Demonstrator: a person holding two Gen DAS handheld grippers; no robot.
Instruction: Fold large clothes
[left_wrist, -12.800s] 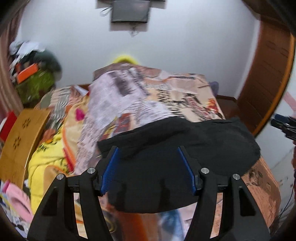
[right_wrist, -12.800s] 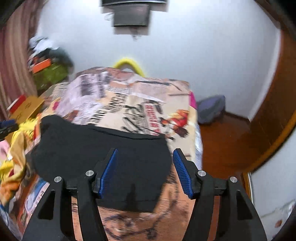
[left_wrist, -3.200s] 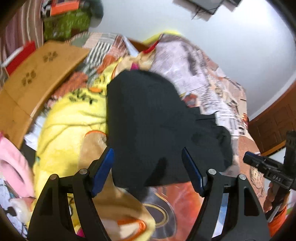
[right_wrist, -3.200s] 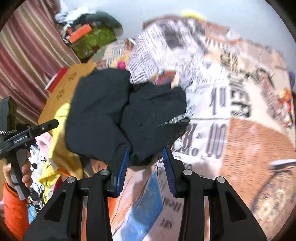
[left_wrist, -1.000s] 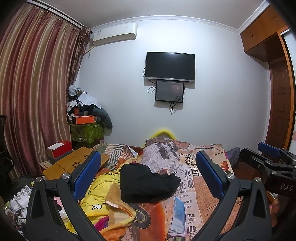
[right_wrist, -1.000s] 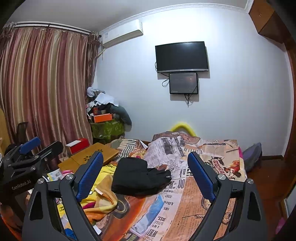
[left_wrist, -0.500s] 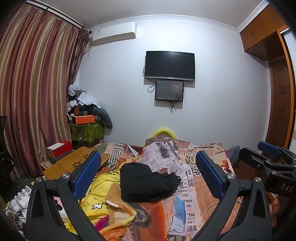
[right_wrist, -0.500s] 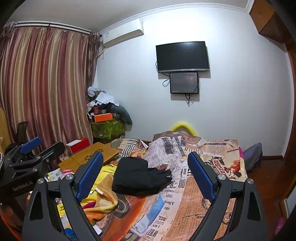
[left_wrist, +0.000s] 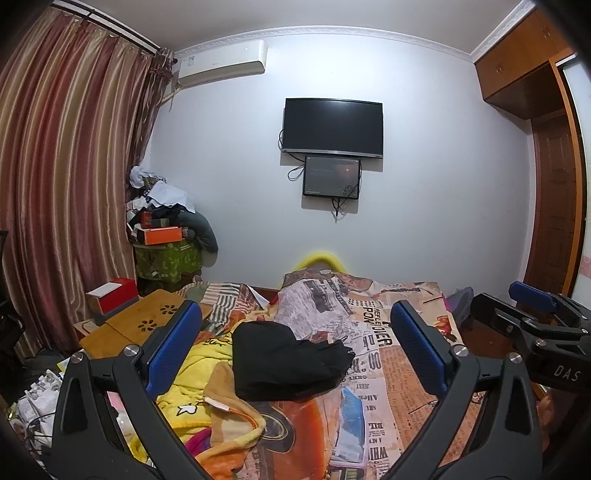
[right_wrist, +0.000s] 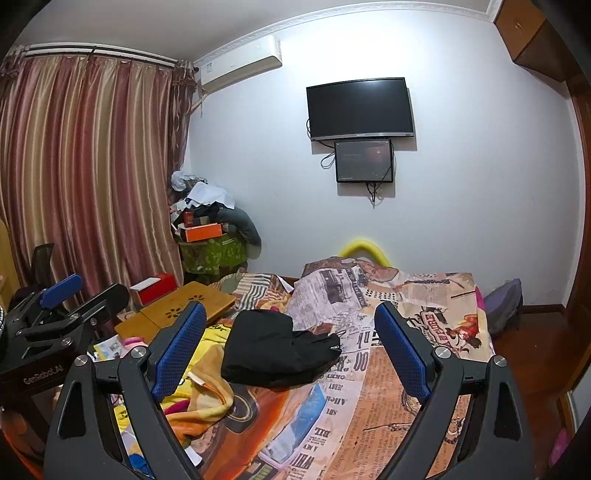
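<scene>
The black garment (left_wrist: 284, 360) lies bundled on the bed (left_wrist: 406, 369), on the newspaper-print cover, touching the yellow blanket (left_wrist: 192, 384) at the garment's left. Its folds are dark and hard to read; a zipper pull shows at its right edge. Both claws hang back from the garment, well apart from it. The left claw (left_wrist: 295, 347) is spread wide, empty. The right claw (right_wrist: 291, 347) is spread wide too, gripping nothing. The bed's near end is cut off by the frame.

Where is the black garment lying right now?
In both wrist views the black garment lies bundled mid-bed on the newspaper-print bedspread, its left edge against the yellow blanket, beyond both open grippers.
</scene>
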